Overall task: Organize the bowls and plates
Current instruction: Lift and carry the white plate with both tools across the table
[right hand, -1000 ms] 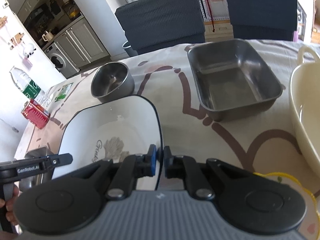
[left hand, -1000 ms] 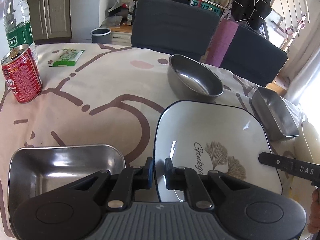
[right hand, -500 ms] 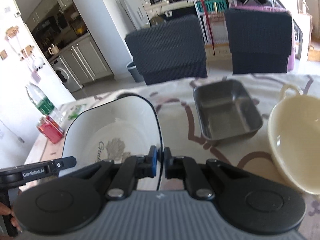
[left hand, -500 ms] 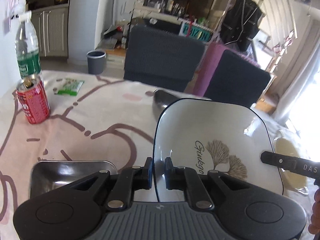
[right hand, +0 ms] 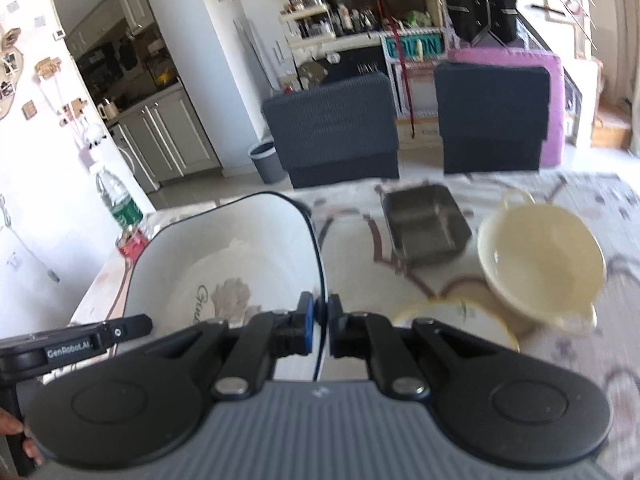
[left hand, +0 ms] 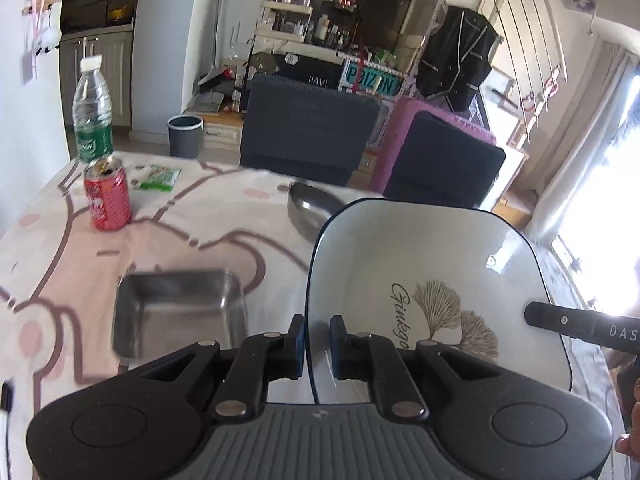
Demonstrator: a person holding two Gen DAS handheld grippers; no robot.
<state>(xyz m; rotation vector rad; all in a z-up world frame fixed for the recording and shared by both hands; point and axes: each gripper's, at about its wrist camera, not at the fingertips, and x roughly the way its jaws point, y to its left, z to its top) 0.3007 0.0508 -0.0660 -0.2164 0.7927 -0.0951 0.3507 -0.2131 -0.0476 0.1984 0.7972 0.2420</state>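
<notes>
Square ginkgo plate [left hand: 432,280] held clear above the surface [left hand: 192,224]. Left gripper [left hand: 317,340] and right gripper [right hand: 320,324] jaws each clamp an opposite rim

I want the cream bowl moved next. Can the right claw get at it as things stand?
Probably not yet. The right claw is shut on the square plate's rim, shared with the left claw. The cream bowl itself sits uncovered on the tablecloth.

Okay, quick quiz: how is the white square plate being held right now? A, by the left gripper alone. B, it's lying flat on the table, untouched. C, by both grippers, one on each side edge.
C: the left gripper and the right gripper each clamp an opposite edge of the white square plate, lifted off the table.
</notes>
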